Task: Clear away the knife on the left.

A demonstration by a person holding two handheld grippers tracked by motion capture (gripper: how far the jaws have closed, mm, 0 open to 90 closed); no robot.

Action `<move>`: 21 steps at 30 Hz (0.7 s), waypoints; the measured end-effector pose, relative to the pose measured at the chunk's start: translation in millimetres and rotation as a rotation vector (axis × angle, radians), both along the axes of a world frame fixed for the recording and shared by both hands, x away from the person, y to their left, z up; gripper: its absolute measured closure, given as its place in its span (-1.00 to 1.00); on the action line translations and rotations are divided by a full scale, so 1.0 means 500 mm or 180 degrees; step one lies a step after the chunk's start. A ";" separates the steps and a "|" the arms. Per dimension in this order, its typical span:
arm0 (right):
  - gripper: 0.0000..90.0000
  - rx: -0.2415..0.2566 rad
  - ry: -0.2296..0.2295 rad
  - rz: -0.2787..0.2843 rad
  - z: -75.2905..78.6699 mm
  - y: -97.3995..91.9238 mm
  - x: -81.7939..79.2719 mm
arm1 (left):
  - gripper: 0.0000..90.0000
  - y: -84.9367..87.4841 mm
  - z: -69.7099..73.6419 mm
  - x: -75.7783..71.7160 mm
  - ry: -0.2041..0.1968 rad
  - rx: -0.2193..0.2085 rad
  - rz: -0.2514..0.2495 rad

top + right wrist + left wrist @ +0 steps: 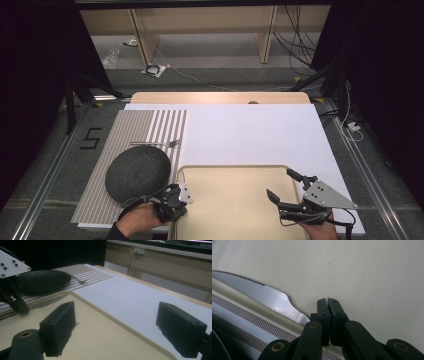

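Observation:
A beige tray (231,210) lies at the table's near edge. A table knife (272,298) with a serrated blade rests along the tray's left rim, and it also shows as the knife (46,301) in the right gripper view. My left gripper (176,196) sits low over that rim. Its jaws are shut and I see nothing between the tips of the left gripper (327,301); the knife's neck passes under its left jaw. My right gripper (280,182) hovers open and empty over the tray's right side. A dark grey plate (138,172) and a fork (160,144) lie on a striped placemat (130,125).
A white sheet (255,135) covers the table beyond the tray. The table's wooden far edge (220,97) meets grey carpet with cables. Black drapes close both sides.

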State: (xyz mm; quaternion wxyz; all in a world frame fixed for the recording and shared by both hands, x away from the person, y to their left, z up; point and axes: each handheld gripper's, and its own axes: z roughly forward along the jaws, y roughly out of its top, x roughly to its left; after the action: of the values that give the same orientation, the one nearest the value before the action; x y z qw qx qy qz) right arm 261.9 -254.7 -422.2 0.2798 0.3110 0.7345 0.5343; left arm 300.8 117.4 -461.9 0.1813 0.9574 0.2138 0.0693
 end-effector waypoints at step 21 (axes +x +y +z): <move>-0.63 0.0053 0.0022 0.0027 -0.002 -0.006 0.004 | -0.37 0.029 0.045 0.029 -0.0439 -0.0466 0.0364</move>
State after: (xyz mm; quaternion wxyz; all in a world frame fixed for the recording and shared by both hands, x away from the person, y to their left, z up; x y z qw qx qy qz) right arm 263.7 -257.6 -423.0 0.2724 0.3121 0.7323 0.5405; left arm 315.3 131.9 -439.2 0.2607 0.9208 0.2596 0.1294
